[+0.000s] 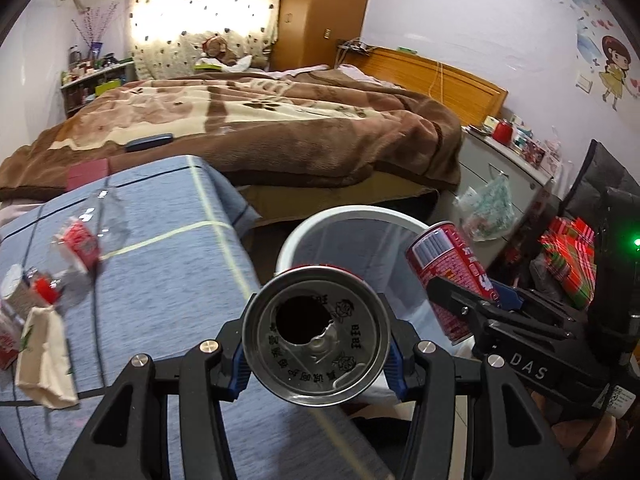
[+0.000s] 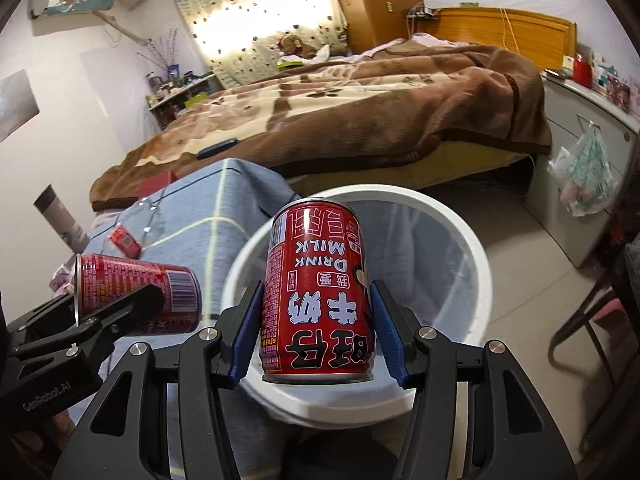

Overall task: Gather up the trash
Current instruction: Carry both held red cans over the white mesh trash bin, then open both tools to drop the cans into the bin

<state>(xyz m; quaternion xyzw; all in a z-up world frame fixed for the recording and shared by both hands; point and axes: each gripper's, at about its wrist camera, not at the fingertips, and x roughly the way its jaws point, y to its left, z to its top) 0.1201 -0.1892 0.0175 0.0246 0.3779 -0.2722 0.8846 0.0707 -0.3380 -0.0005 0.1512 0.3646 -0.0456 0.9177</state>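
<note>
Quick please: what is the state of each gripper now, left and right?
Left gripper: closed on a red can, its opened top facing the camera.
Right gripper: closed on another red milk can.

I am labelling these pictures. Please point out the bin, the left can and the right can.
bin (image 2: 472,240): right wrist view, white rim.
left can (image 1: 316,334): left wrist view, opened top.
right can (image 2: 318,292): right wrist view, red side.

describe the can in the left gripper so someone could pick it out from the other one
Start at the white bin beside the blue-covered table. Two red cans hang near its rim; the left gripper holds the can lying sideways. Unlike the other can, its opened silver top faces the left wrist camera.
</note>
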